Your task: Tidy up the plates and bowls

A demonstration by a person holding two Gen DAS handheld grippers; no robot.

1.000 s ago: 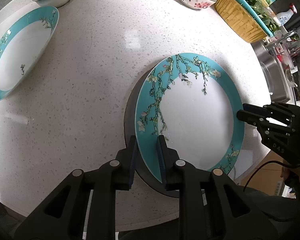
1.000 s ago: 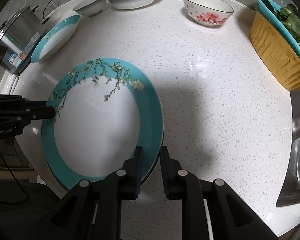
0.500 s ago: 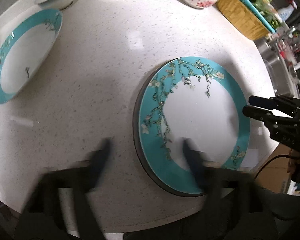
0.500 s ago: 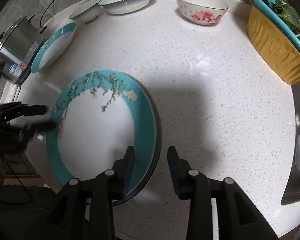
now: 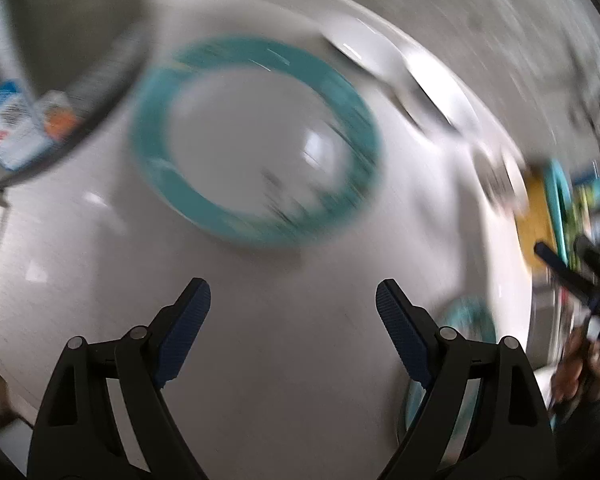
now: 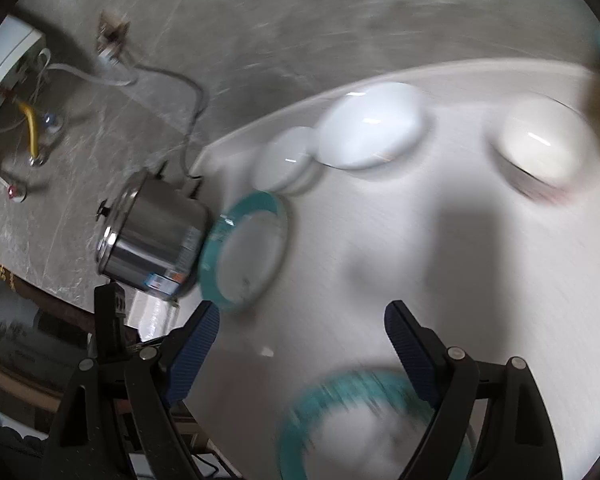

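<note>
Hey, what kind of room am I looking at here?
Most likely a home kitchen: a pale speckled stone counter holds teal-rimmed white plates and white bowls, with a shiny steel cooking pot plugged in beside them.

Both views are smeared by motion. On the white round desk (image 5: 300,360), the branch pattern of the teal-rimmed white plate (image 5: 256,140) cannot be made out in the left wrist view. Beyond that plate, two pale bowls (image 5: 404,76) are reduced to streaks. Right of that plate, the second teal-rimmed plate (image 5: 466,320) is largely hidden behind the right finger of the left tongs (image 5: 292,304). The right tongs (image 5: 548,252) are blurred at the picture's edge. In the right wrist view, the second plate is cut off by the bottom edge, and the flower print on the cream bowl (image 6: 540,152) is unreadable.
</note>
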